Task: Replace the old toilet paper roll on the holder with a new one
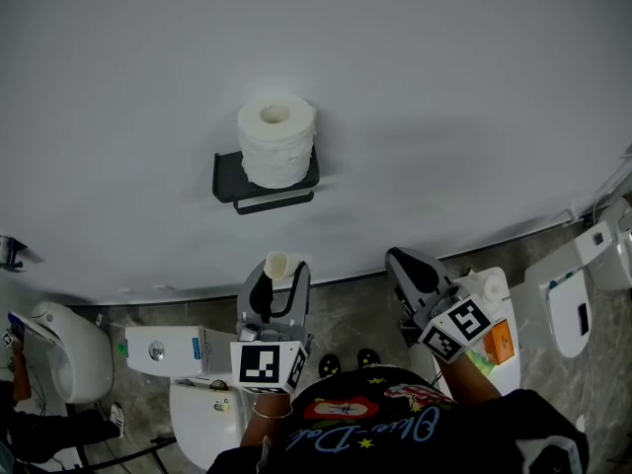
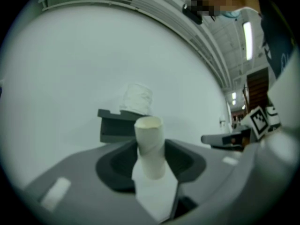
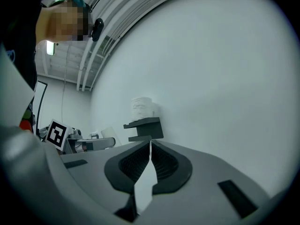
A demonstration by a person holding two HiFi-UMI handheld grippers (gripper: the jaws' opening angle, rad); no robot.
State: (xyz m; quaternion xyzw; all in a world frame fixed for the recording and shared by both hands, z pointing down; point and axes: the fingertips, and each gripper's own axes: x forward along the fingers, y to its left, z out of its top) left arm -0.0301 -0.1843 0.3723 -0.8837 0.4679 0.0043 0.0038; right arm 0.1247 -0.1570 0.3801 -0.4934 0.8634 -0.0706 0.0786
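Up at the frame's centre, a plump, crinkled white paper roll (image 1: 276, 141) stands upright on a flat black holder (image 1: 229, 178) fixed to the smooth white wall (image 1: 464, 87). Below it, well apart, the left tongs (image 1: 279, 275) clamp a bare, pale cardboard tube (image 1: 277, 263). The right tongs (image 1: 400, 262), at lower right, are pressed closed and empty.

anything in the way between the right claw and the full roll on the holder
Nothing visible. Only open air lies between the shut right claw and the full roll standing on the black holder. The left claw, gripping the cardboard tube, is off to the side.
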